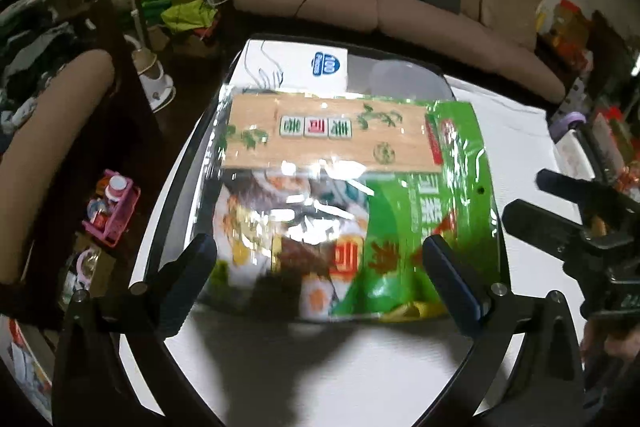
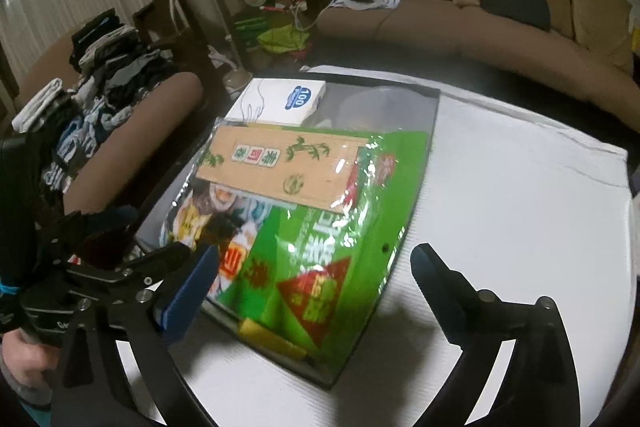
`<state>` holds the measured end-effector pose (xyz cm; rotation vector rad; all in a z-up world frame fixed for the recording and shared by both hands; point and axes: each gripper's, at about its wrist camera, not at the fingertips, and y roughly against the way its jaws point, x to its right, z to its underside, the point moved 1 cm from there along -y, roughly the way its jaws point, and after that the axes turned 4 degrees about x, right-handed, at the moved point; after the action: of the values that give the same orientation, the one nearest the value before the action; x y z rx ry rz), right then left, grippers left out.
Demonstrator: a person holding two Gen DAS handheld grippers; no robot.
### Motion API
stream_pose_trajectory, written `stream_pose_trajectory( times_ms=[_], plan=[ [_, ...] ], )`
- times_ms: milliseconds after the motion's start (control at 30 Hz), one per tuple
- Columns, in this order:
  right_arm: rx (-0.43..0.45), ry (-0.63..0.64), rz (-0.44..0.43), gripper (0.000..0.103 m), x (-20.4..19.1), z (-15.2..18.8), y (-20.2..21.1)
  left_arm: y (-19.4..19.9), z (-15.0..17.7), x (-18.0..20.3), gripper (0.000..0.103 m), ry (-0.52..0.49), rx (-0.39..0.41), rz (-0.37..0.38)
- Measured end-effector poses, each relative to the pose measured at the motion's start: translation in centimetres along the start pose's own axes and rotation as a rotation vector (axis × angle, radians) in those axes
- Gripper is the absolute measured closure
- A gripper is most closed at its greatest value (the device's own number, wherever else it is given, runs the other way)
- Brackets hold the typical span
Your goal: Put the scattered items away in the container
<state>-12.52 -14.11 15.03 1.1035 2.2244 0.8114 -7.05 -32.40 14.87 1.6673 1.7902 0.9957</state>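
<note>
Container (image 1: pixel 496 211): clear rigid plastic box with dark edges, rectangular, sits mid-frame on the bench (image 1: pixel 512 147), which has a white, faintly ribbed cover. Inside, on top: large snack bag (image 1: pixel 408 227), glossy green film, heavy glare, with printed food photos on its left half. Its printed header is tan and wood-look, carrying three mahjong-tile graphics and bamboo leaves. Chinese characters on the bag are too blurred to read. At the upper end of the container sits a white cardboard box (image 1: pixel 296 67), matte, with a blue badge reading "100" and a line drawing that looks like hands. Beside it is a translucent round tub (image 1: pixel 404 79), mostly hidden behind the bag.

Left gripper (image 1: pixel 320 267): jaws spread wide, blue pads, nothing between them, over the bag's lower edge; contact can't be told. Right gripper (image 2: pixel 316 271): also spread wide, empty, jaws straddling the container's near corner.

Near edge of the bag is motion-blurred and in shadow. Brown fabric sofa (image 1: pixel 440 15) across the top of the frame.
</note>
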Motion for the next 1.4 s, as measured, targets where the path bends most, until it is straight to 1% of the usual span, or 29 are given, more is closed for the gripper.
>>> stream_pose_trajectory(
  times_ms=[100, 267, 500, 700, 800, 900, 1067, 1233, 1300, 1400],
  plan=[
    [-0.008, 0.005, 0.007, 0.001, -0.3, 1.0, 0.8, 1.1, 1.3, 0.2, 0.000, 0.017, 0.006, -0.014],
    [0.003, 0.017, 0.015, 0.000, -0.7, 2.4, 2.9, 3.2, 3.0, 1.0, 0.000, -0.002, 0.015, -0.044],
    [0.022, 0.003, 0.010, 0.000, -0.9, 4.2, 6.1, 6.5, 4.4, 1.9, 0.000, 0.032, 0.031, -0.026],
    [0.049, -0.017, 0.012, 0.000, -0.4, 6.1, 9.0, 9.2, 6.0, 4.0, 0.000, 0.016, 0.056, -0.056],
    [0.056, -0.025, 0.033, 0.000, 0.4, 7.5, 10.2, 9.9, 7.0, 5.5, 0.000, 0.016, 0.063, -0.059],
    [0.060, -0.033, 0.068, 0.000, 2.0, 9.3, 11.4, 10.1, 8.2, 7.5, 0.000, 0.001, 0.074, -0.064],
    [0.059, -0.077, 0.112, 0.000, 5.7, 11.9, 13.4, 9.7, 9.8, 11.9, 0.000, -0.020, 0.084, -0.041],
    [0.059, -0.136, 0.181, 0.000, 10.6, 14.4, 15.3, 7.9, 10.7, 17.3, 0.000, -0.042, 0.078, -0.006],
    [0.062, -0.168, 0.207, 0.000, 12.8, 15.5, 16.1, 7.0, 11.2, 19.7, 0.000, -0.070, 0.076, 0.009],
    [0.063, -0.212, 0.244, 0.000, 15.7, 17.1, 16.8, 5.5, 12.1, 22.9, 0.000, -0.125, 0.080, 0.011]
  ],
)
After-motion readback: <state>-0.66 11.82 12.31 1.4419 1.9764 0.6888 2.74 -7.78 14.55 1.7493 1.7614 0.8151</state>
